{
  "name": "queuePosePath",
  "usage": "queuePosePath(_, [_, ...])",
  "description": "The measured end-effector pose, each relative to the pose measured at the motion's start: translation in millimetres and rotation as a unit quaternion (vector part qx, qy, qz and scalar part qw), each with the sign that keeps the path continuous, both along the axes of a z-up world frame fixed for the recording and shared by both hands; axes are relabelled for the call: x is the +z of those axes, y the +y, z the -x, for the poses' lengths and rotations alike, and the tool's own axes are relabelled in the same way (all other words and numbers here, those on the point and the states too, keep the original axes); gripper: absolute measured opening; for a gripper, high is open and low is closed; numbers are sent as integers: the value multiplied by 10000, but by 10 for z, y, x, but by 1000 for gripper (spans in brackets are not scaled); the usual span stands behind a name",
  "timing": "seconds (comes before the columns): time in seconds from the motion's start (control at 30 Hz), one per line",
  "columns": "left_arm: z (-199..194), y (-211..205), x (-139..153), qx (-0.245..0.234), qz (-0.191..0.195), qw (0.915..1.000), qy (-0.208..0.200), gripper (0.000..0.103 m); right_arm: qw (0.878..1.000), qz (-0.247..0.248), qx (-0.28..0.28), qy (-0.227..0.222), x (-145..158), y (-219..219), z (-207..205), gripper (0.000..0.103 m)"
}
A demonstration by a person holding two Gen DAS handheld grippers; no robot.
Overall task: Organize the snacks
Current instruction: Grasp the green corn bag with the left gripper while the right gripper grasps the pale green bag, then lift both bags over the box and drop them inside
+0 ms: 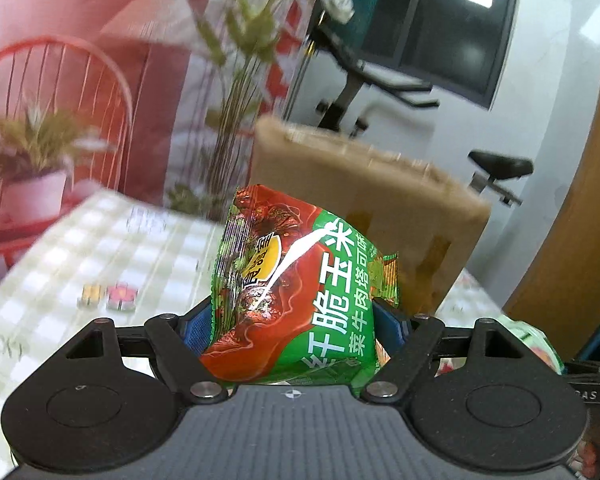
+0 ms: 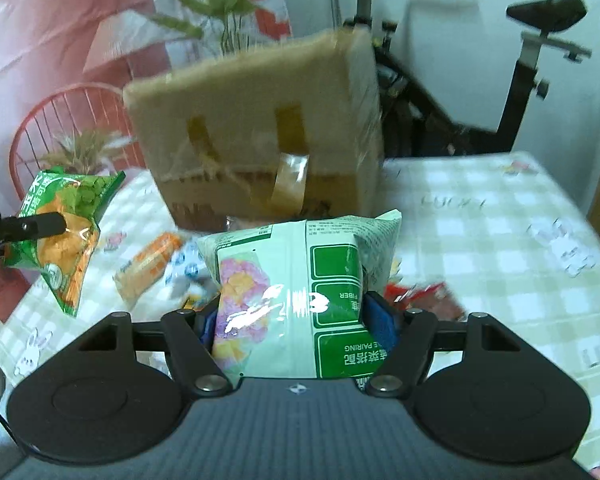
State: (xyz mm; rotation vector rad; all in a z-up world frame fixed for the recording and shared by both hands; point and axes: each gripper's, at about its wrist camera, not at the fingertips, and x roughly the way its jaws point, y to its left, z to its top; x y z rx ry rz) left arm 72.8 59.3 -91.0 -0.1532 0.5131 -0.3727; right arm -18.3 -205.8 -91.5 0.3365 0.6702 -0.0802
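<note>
My left gripper (image 1: 294, 320) is shut on a red and green snack bag (image 1: 296, 292), held up above the checked tablecloth (image 1: 100, 248); its blue pads press both sides of the bag. From the right wrist view the same bag (image 2: 66, 236) hangs at the left in the left gripper's black finger (image 2: 32, 224). My right gripper (image 2: 300, 320) is shut on a pale green snack bag (image 2: 300, 300), lifted over the table. A tall brown cardboard box (image 2: 256, 132) stands behind both bags, also visible as the box (image 1: 380, 208) in the left wrist view.
Several loose snack packets lie below the right gripper: an orange one (image 2: 148, 268), a white and blue one (image 2: 184, 268) and a red one (image 2: 428, 296). Potted grasses (image 1: 40, 152), a red wire chair (image 1: 60, 80) and an exercise bike (image 2: 500, 80) stand beyond the table.
</note>
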Motion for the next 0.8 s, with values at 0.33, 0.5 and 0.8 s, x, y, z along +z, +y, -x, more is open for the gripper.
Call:
queuePosePath(0.33, [-313,-203,568,-173,0,9970,-750,82,9937,249,-223,-1065,832,-367,-234,71])
queuePosePath(0.5, [-599,-402,880,-167,-36,9926,-1202,82,9873,527,-59,-1495,1237,-442,-760,71])
queuePosePath(0.8, [-1623,-870,1109,44,-468,9910,-1251,82,9839,811,-450,-1527,1125,-432,-2014,71])
